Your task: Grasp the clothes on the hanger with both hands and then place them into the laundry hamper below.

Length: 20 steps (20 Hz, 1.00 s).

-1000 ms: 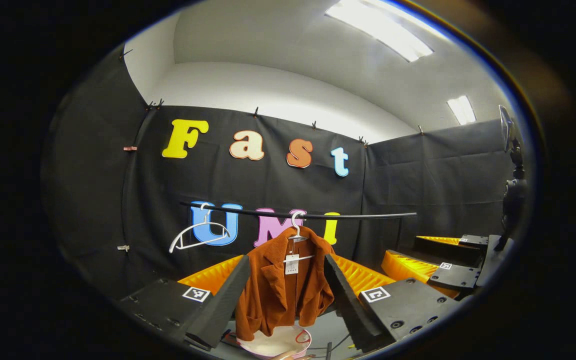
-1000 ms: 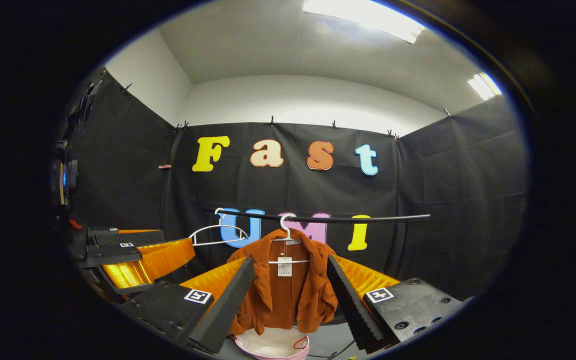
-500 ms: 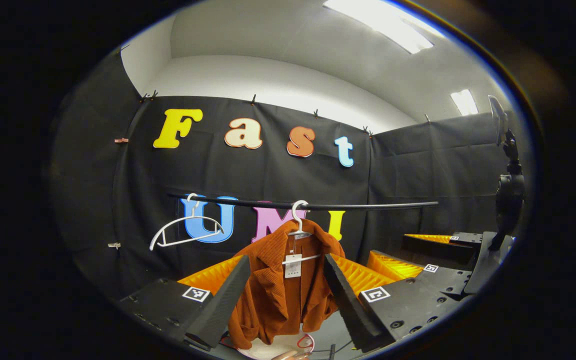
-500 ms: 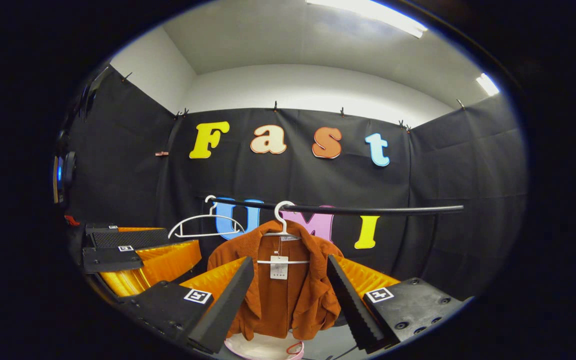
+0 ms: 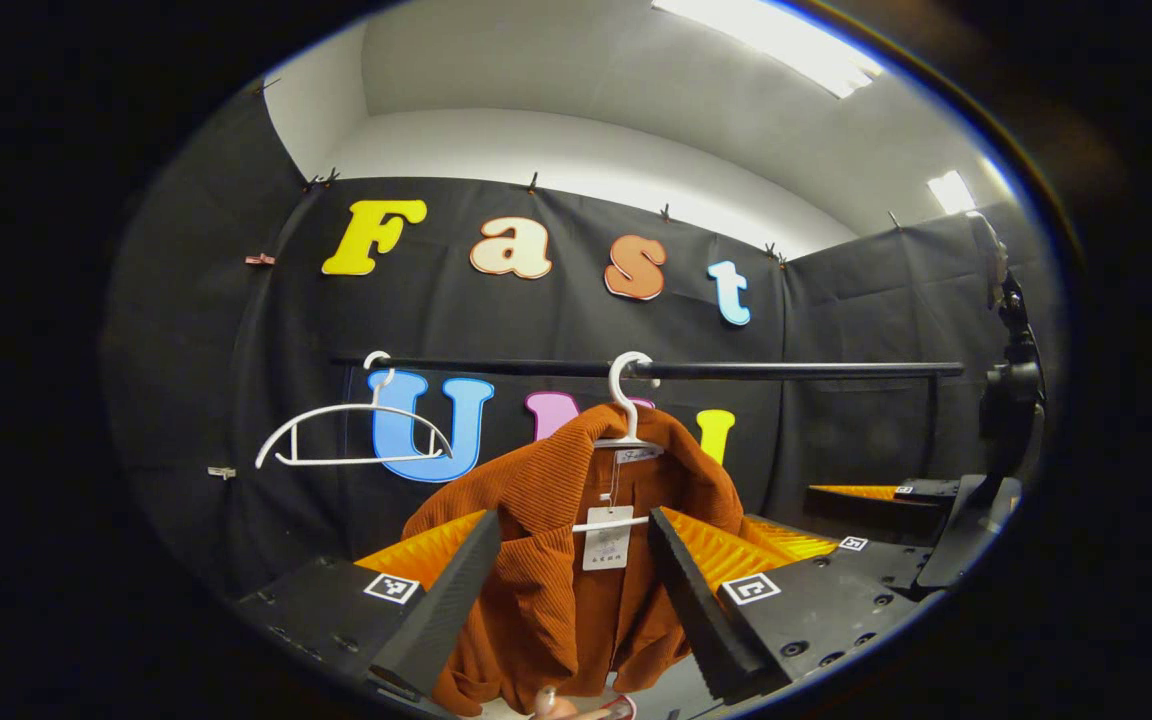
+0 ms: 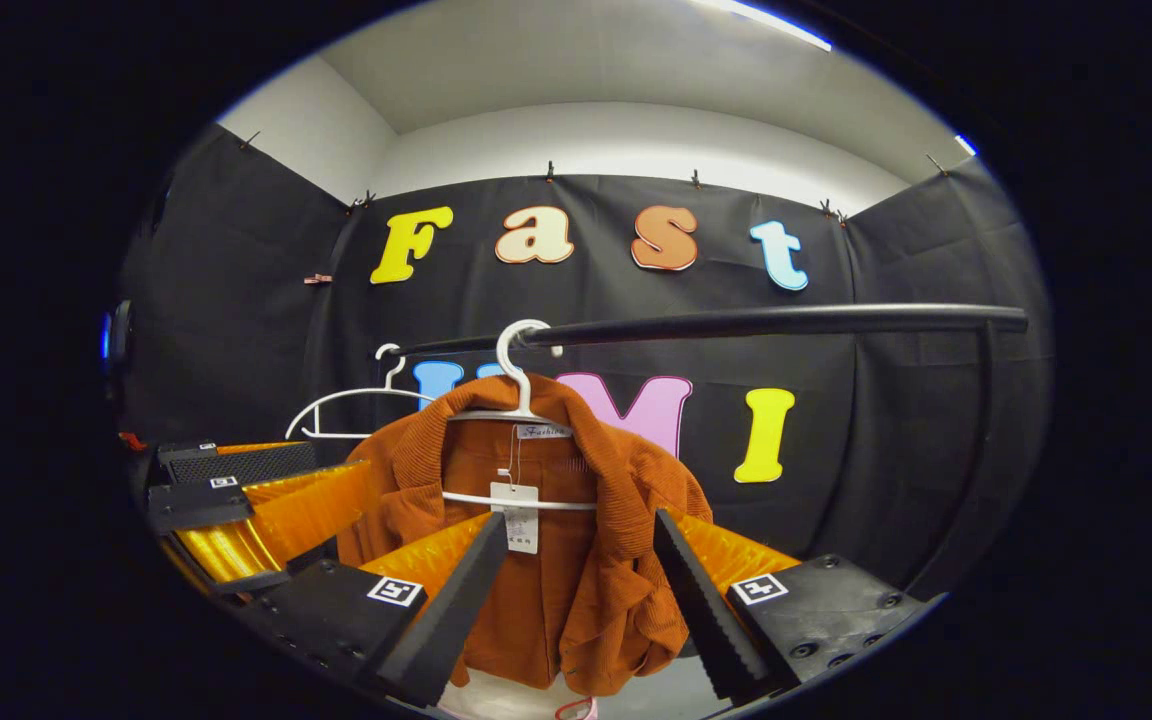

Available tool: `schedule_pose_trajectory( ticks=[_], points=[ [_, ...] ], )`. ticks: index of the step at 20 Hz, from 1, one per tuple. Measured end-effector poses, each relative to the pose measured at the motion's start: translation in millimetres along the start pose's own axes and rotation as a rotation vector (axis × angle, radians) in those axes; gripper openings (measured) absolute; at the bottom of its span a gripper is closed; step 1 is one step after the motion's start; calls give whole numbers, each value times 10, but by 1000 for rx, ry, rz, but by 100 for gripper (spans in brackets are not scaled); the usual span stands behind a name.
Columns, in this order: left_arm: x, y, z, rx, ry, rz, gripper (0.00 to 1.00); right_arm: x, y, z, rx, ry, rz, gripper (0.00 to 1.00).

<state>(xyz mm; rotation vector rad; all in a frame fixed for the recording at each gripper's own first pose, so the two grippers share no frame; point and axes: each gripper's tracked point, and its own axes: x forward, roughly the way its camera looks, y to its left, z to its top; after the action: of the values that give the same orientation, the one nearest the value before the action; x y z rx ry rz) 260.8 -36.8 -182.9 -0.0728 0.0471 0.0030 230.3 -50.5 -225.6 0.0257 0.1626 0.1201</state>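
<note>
A rust-orange corduroy jacket (image 5: 556, 570) hangs on a white hanger (image 5: 624, 400) from a black rail (image 5: 786, 369). A paper tag dangles at its collar. My left gripper (image 5: 574, 520) is open, its fingers framing the jacket's front, apart from the cloth. In the right gripper view the same jacket (image 6: 586, 590) hangs from the hanger (image 6: 511, 365) on the rail (image 6: 786, 320). My right gripper (image 6: 578, 522) is open too, just short of the cloth. A sliver of the white laundry hamper (image 6: 481, 703) shows beneath the hem.
An empty white hanger (image 5: 351, 440) hangs on the rail left of the jacket. A dark camera stand (image 5: 1011, 390) rises at the far right. The right gripper (image 5: 826, 515) sits off to the right in the left gripper view; the left gripper (image 6: 256, 485) lies left in the right gripper view.
Both grippers have moved forward toward the jacket, which now looms larger between the fingers. The rail sits higher in both views and the hamper has slid nearly out at the bottom.
</note>
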Motion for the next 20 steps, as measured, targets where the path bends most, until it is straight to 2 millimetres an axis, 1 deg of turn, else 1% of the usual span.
schedule_pose_trajectory(
  ticks=[3, 5, 7, 9, 12, 13, 16, 18, 20],
  points=[
    [204, 79, -187, -25, 20, 41, 94, 164, -99, -183, 19, 8, 9, 96],
    [321, 166, -243, -29, 8, 86, 94, 279, -205, -300, 43, 18, 0, 96],
    [436, 241, -341, -19, 15, 118, 94, 410, -249, -421, 57, 31, 5, 96],
    [542, 269, -468, -13, 52, 133, 94, 541, -270, -541, 76, 57, 16, 96],
    [665, 427, -619, -7, 79, 171, 94, 674, -216, -643, 104, 76, 48, 96],
    [697, 444, -651, -17, 85, 173, 94, 713, -212, -678, 96, 79, 52, 96],
    [795, 358, -700, -59, 95, 145, 94, 793, -166, -829, 90, 110, 72, 96],
    [864, 249, -729, -70, 97, 125, 94, 869, -187, -905, 110, 117, 66, 96],
    [917, 140, -771, -83, 103, 113, 94, 931, -155, -1021, 133, 149, 74, 96]
  ],
)
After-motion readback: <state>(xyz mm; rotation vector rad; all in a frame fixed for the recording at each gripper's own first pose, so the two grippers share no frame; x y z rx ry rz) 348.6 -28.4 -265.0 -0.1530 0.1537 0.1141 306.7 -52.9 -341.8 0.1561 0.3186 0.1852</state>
